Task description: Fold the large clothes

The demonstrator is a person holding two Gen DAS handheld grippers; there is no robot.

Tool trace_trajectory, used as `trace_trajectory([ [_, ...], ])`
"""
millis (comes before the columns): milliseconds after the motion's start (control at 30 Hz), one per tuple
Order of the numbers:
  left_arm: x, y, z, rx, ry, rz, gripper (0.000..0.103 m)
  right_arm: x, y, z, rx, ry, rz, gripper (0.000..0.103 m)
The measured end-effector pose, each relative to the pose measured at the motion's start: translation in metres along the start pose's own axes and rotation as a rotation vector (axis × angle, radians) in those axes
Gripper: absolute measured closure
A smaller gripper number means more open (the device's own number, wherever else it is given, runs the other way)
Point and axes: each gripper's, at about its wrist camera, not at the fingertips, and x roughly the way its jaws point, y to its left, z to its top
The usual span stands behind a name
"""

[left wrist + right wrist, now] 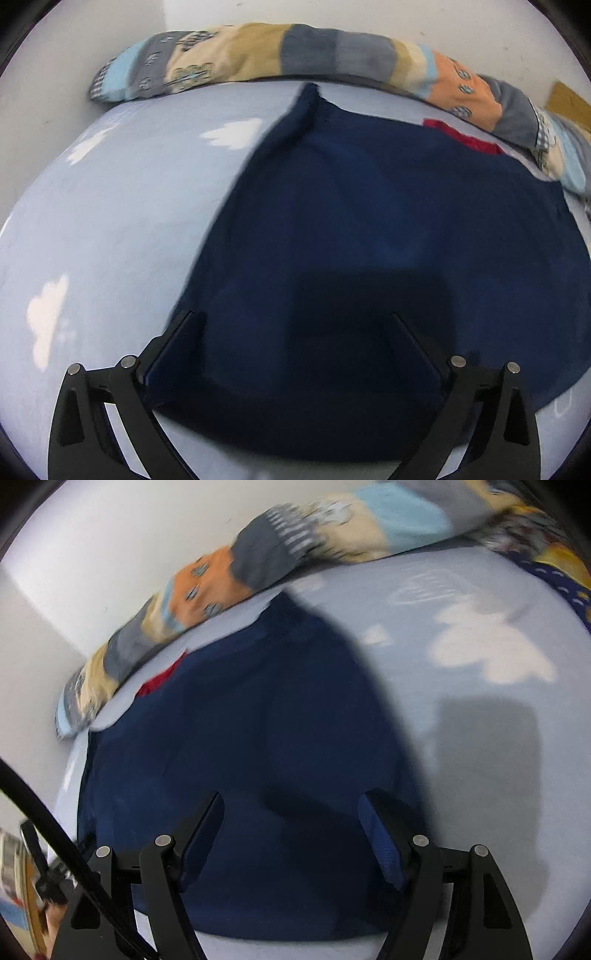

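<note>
A large navy garment (388, 229) with a red patch (469, 138) near its far edge lies spread flat on a pale blue bedsheet (110, 229). In the left wrist view my left gripper (295, 317) hovers over the garment's near left part, jaws wide apart, nothing between the pads. The right wrist view shows the same navy garment (240, 731) with its red patch (159, 681) at the far left. My right gripper (291, 801) hangs above the garment's near right part, jaws apart and empty.
A rolled patchwork quilt (303, 51) lies along the wall behind the garment, also seen as the quilt (258, 561) in the right wrist view. White cloud prints (487, 642) mark the sheet. A black cable (55, 830) crosses the lower left of the right wrist view.
</note>
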Motion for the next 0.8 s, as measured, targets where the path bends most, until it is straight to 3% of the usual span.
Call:
trace_trajectory([
  [67,-0.01,0.014,-0.011,-0.054,0.009,0.004,0.002,-0.025,-0.016,0.003,0.038,-0.04,-0.095,0.022],
  [233,-0.041,0.059,-0.035,-0.249,0.048,-0.073,0.002,-0.078,-0.045,-0.004,0.146,-0.11,-0.028,0.021],
  [300,-0.05,0.08,-0.045,-0.371,0.083,-0.163,0.002,-0.087,-0.053,-0.01,0.2,-0.107,0.018,0.02],
  [400,-0.054,0.092,-0.057,-0.459,0.122,-0.228,0.002,-0.086,-0.067,-0.023,0.317,-0.063,0.115,0.02],
  [633,-0.062,0.083,-0.079,-0.456,0.158,-0.251,0.002,-0.052,-0.079,-0.063,0.541,0.079,0.24,0.02],
  [800,-0.062,0.085,-0.077,-0.482,0.148,-0.302,0.002,-0.038,-0.072,-0.07,0.578,0.083,0.309,0.02],
])
